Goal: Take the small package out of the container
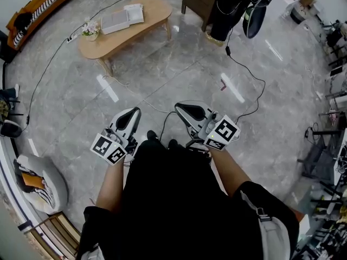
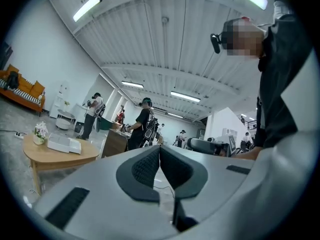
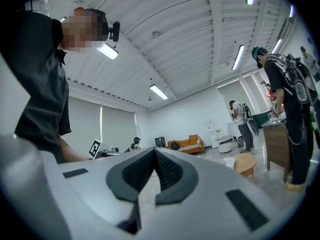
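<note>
A: Biggest first, quick.
B: Grey marble floor (image 1: pixel 162 80) under everything. Wooden table (image 1: pixel 154 12) stands well ahead of both grippers, off to the left gripper's side.
A: Grippers?
B: Left gripper (image 1: pixel 129 117) and right gripper (image 1: pixel 191 110) are held side by side, apart, just in front of the person's black shirt (image 1: pixel 173 199), tips pointing away from the body. Left gripper view: jaws closed, dark pads meeting at the tips, nothing between. Right gripper view: same, pads together, empty.
A: Package? Container?
B: White flat boxes (image 1: pixel 123 18) lie on that table, far ahead of both sets of jaws, touched by neither. Can't tell if one is the container, too small, and I can't make out a package. Small flower pot (image 1: pixel 90 31) sits just beside the boxes, at the table end further left of the left gripper.
</note>
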### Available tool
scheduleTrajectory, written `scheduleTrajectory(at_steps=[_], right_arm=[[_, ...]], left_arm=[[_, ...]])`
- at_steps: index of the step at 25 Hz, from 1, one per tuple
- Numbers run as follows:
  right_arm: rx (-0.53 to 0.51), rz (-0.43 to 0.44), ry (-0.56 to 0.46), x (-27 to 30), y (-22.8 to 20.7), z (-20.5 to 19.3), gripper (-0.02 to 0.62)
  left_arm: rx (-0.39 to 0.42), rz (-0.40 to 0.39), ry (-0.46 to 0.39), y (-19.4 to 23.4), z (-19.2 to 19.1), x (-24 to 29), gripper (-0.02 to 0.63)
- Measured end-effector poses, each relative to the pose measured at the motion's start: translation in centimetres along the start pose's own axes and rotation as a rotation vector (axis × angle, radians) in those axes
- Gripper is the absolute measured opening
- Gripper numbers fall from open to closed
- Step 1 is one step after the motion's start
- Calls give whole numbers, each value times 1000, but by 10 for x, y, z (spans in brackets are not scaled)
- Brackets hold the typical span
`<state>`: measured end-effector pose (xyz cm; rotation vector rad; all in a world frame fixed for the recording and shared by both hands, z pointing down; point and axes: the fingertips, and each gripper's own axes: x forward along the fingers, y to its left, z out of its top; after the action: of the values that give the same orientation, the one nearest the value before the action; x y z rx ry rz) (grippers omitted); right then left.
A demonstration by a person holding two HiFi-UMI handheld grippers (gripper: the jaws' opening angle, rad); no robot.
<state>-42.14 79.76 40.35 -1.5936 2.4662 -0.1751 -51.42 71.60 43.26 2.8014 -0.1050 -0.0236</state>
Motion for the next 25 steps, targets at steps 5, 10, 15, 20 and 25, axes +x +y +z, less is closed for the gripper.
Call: scheduleTrajectory(at_steps=[5, 10, 15, 20, 25], right_arm=[[-13, 34, -18, -9, 6, 3, 11], [16, 3, -7, -19, -4, -6, 11], [46, -13, 2, -7, -6, -17, 11], [32, -32, 34, 9, -34, -17, 11], [35, -52, 58, 30, -67, -11, 11]], left_arm=[[8, -6, 15, -7, -6, 3, 17], [3, 15, 25, -5, -11, 1, 17], [-30, 31, 55, 11, -22, -13, 17], [-52, 10, 42, 38, -23, 14, 17], [-67, -14, 20, 71, -8, 45, 17]])
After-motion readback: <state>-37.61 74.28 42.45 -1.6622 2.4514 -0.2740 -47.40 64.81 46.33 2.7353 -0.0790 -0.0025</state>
